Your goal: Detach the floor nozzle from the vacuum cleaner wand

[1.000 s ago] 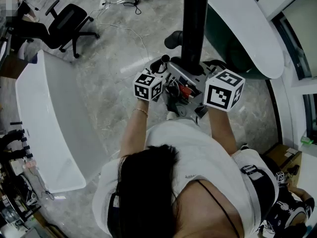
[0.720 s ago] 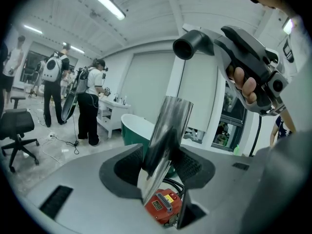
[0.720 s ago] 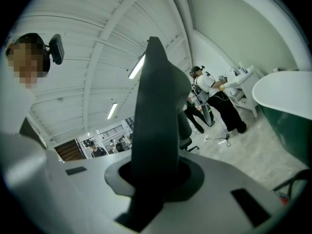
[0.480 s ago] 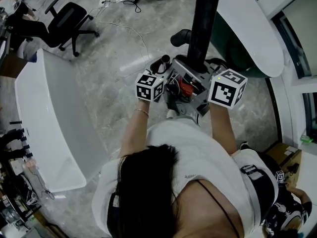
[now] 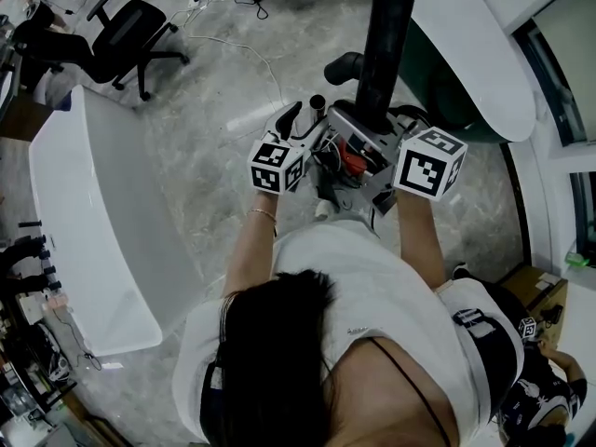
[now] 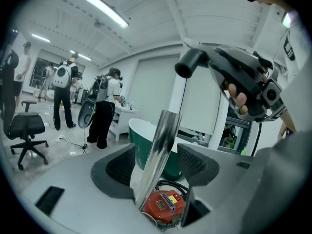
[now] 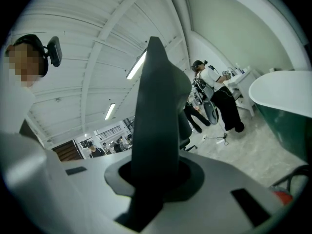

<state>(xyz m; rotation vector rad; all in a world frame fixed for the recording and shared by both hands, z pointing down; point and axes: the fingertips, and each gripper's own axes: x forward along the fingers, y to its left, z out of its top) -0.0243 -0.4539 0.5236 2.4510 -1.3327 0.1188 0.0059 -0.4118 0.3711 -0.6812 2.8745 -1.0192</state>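
My right gripper [image 5: 376,127] is shut on a long black nozzle piece [image 5: 386,43] that stands up towards the head camera. In the right gripper view this dark piece [image 7: 157,130] fills the gap between the jaws of the right gripper [image 7: 156,179]. A shiny metal wand [image 6: 160,152] runs up between the jaws of my left gripper [image 6: 158,165]. Those jaws are opening, and their ribbed pads [image 6: 121,168] stand off the tube on both sides. A red part [image 6: 165,206] sits below the wand. From above, the left gripper [image 5: 303,124] is just left of the wand's round end [image 5: 318,102].
A white bathtub [image 5: 84,222] lies on the marble floor at left. At upper right is a green tub with a white rim [image 5: 470,59]. An office chair [image 5: 140,31] and floor cables [image 5: 244,56] are at the back. Several people [image 6: 105,108] stand in the room.
The left gripper's jaws have spread off the wand and the gripper has drifted a little left. The black piece in the right gripper has shifted right.
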